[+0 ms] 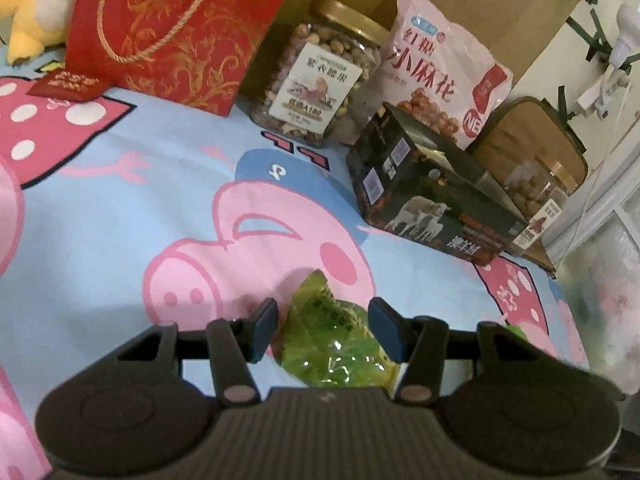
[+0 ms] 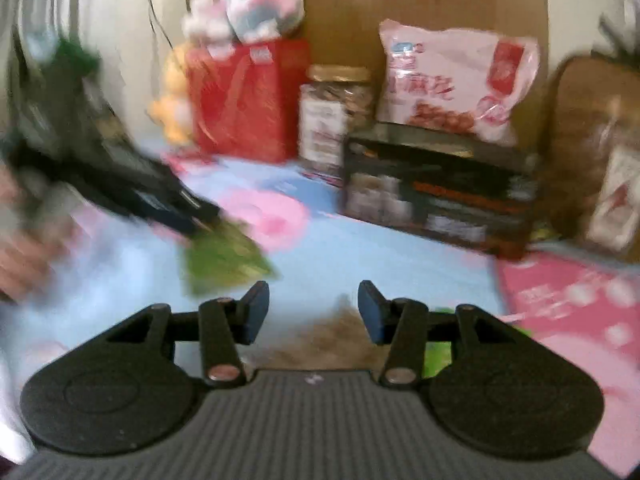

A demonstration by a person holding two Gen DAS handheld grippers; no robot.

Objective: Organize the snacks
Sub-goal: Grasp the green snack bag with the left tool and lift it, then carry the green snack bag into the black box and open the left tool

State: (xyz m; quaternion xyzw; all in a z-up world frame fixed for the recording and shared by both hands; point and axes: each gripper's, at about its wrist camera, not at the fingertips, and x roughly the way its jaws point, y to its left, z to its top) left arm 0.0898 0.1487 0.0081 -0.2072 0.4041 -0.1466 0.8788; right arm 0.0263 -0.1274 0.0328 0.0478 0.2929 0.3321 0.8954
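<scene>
Pickup underway: left tongs [image 1: 324, 330] straddle green packet [image 1: 340, 344], grip uncertain; right tongs [image 2: 314, 312] open, empty; next, carry it to black box [image 1: 424, 208]

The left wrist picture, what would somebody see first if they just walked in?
Probably the big pink cartoon pig on the light-blue bedsheet, filling the middle. Next, the crinkly green plastic snack packet sitting between the left gripper's open jaws at the bottom. Behind, a bright red paper gift bag with gold swirls stands at the top left.
</scene>
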